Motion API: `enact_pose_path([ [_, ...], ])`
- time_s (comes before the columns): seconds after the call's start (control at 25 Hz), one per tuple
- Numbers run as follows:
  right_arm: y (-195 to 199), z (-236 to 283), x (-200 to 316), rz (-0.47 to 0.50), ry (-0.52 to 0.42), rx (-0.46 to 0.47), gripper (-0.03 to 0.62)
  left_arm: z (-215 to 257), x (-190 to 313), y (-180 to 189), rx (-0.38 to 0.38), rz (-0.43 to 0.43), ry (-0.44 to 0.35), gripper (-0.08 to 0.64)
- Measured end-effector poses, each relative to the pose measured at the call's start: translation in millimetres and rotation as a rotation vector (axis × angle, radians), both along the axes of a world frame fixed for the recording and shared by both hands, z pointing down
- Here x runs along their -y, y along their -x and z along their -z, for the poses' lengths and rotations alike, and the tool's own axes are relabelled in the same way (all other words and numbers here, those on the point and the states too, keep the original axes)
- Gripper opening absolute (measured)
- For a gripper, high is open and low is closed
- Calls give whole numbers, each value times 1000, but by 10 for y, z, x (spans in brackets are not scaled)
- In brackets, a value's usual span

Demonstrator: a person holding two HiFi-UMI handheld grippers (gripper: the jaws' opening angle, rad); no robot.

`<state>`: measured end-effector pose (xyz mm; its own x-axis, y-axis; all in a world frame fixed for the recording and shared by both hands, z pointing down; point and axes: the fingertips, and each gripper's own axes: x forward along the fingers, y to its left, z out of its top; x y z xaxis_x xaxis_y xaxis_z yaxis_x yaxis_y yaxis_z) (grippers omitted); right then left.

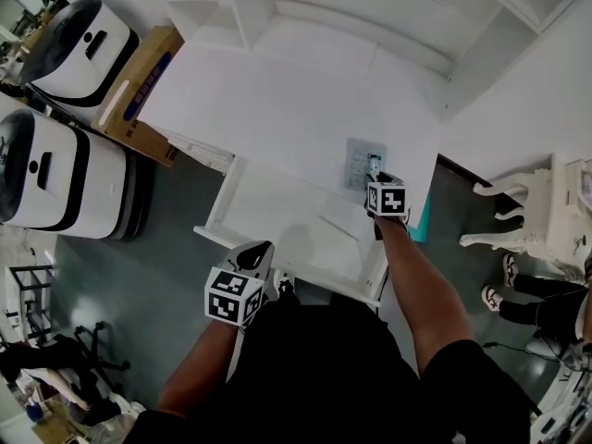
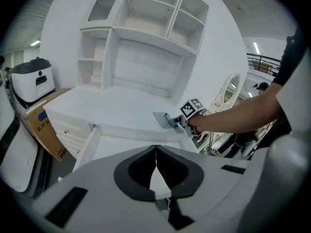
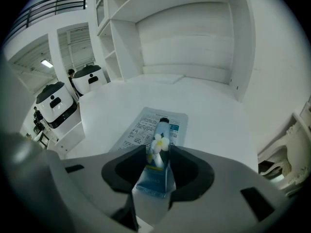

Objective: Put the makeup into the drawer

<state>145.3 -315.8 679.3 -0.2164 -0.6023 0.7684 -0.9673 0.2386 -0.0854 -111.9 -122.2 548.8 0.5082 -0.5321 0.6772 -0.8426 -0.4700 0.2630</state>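
Makeup tube: a slim blue makeup tube (image 3: 162, 130) with a white flower print and a dark cap. It lies flat, cap pointing away from the right tool and crimped end nearest it.
Tube location: on top of a printed sachet (image 3: 138, 130) on the white surface (image 3: 209, 106), near the front edge and just behind the right end of the open drawer. It is not yet in the drawer.
Printed sachet: flat and pale, covered in small print. It rests directly on the surface and under the tube.
Right tool (image 3: 159, 154): the jaws stand apart, one on each side of the tube's lower half. The tube fills most of the gap and shows no dent or squeeze, so this reads as not yet clamped.
Left tool (image 2: 155, 152): the jaws are together with nothing between them. It is held over the near front of the drawer, well apart from the tube.
Drawer (image 1: 219, 197): pulled out from under the surface toward the person, with its top open to receive items.
Step in hand: judged to be the pick-up, with the right tool set around the tube and the grip still to be made.
Next move: close the jaws squarely on the tube body and lift it straight off the sachet. Carry it back over the front edge and lower it into the drawer.
Caution: the tube looks soft and smooth, so an off-centre grip may let it pivot. The sachet may slide or lift with the tube.
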Motion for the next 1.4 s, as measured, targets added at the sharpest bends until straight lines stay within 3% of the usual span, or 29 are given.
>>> enact_pose_path([
  [0.52,-105,-17,-20,-89,44,125,141,41,-15,4,-9,-9,-20,11],
  [0.84,-104,156,-162,-94,11,174,140,32,-18,-44,-22,-33,-25,11],
  [1.08,54,330,-421,-27,-21,208,141,31,27,-149,-27,-67,-33,11],
  [1.4,478,419,-981,132,-35,221,141,23,27,-194,-25,-97,-33,11],
])
